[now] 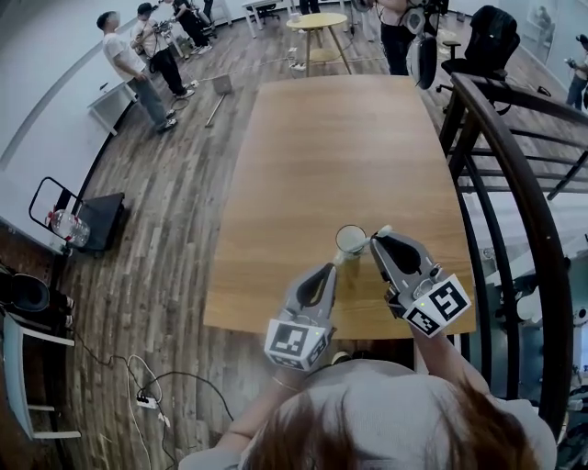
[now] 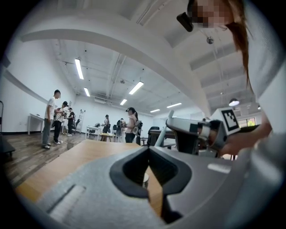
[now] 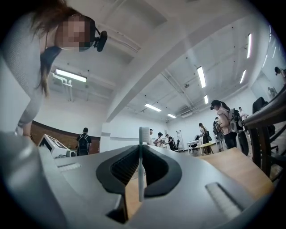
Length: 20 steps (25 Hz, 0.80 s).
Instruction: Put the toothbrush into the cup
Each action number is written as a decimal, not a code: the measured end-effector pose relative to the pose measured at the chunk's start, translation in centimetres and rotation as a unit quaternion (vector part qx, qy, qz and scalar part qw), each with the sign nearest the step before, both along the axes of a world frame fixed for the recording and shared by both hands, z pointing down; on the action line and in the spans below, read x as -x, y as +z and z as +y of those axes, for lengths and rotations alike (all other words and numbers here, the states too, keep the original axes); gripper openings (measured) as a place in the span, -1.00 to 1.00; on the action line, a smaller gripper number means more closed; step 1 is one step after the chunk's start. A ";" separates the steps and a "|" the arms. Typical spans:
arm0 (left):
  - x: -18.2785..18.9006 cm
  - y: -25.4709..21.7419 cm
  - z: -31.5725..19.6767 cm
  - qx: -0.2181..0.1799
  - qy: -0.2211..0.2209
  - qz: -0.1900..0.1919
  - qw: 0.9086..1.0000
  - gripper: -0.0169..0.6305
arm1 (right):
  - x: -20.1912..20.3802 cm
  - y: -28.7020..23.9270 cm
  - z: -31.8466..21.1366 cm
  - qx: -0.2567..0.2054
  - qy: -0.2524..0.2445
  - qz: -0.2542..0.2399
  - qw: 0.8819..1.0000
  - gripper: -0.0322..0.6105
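A small pale cup (image 1: 350, 240) stands upright on the wooden table (image 1: 340, 147), near its front edge. My right gripper (image 1: 378, 241) is just right of the cup, shut on a white toothbrush (image 1: 380, 232). In the right gripper view the toothbrush (image 3: 140, 167) stands upright between the shut jaws of that gripper (image 3: 140, 151), bristle head on top. My left gripper (image 1: 334, 263) has its tips together at the cup's near-left side; I cannot tell whether they pinch its wall. Its own view shows the left gripper (image 2: 149, 150) shut, a bit of cup (image 2: 144, 179) below, and the toothbrush (image 2: 164, 127) beyond.
A black curved railing (image 1: 514, 184) runs close along the table's right side. Several people (image 1: 129, 64) stand on the wooden floor at the far left. A round table (image 1: 317, 20) and an office chair (image 1: 487, 41) are beyond the table's far end. A cart (image 1: 78, 220) stands at the left.
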<state>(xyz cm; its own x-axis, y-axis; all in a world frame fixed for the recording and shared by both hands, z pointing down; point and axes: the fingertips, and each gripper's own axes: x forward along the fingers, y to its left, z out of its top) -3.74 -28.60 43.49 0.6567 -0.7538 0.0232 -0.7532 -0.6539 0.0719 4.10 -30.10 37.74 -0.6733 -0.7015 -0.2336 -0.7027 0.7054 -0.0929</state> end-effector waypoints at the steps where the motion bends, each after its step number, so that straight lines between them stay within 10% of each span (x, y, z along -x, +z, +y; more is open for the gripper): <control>1: 0.3 0.0 0.0 0.001 -0.007 -0.001 1.000 -0.94 | 0.0 0.1 -0.6 -0.002 0.001 0.006 1.000 -0.82; 20: 3.5 0.8 0.6 0.016 -0.064 -0.023 0.998 -0.95 | 3.3 10.5 -7.3 0.064 -0.023 0.075 0.995 -0.82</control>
<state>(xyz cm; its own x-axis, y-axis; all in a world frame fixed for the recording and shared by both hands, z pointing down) -7.25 -27.99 44.29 0.5535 -0.8293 0.0765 -0.8329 -0.5508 0.0550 0.82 -37.35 48.23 -0.7257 -0.6869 -0.0388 -0.6830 0.7261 -0.0796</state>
